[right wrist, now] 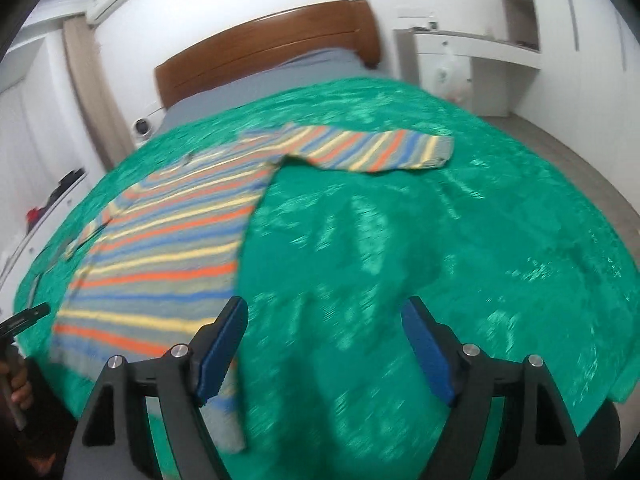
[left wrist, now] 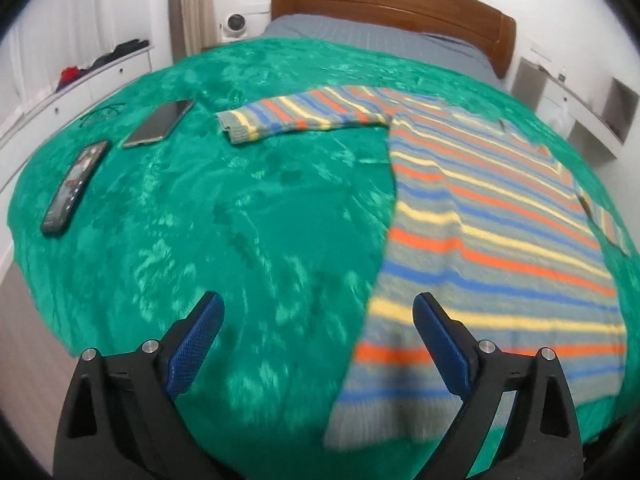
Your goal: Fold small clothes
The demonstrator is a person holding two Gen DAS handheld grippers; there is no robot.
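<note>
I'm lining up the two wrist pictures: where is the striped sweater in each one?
Left wrist view: the striped sweater fills the right half, one sleeve reaching left.
Right wrist view: the striped sweater lies at left, one sleeve reaching right.
Shared landmark: the wooden headboard at the top.

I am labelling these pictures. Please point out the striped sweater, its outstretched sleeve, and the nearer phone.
striped sweater [left wrist: 500, 240], left wrist view, middle of body
outstretched sleeve [right wrist: 376, 148], right wrist view, mid-sleeve
nearer phone [left wrist: 74, 188], left wrist view, screen centre
</note>
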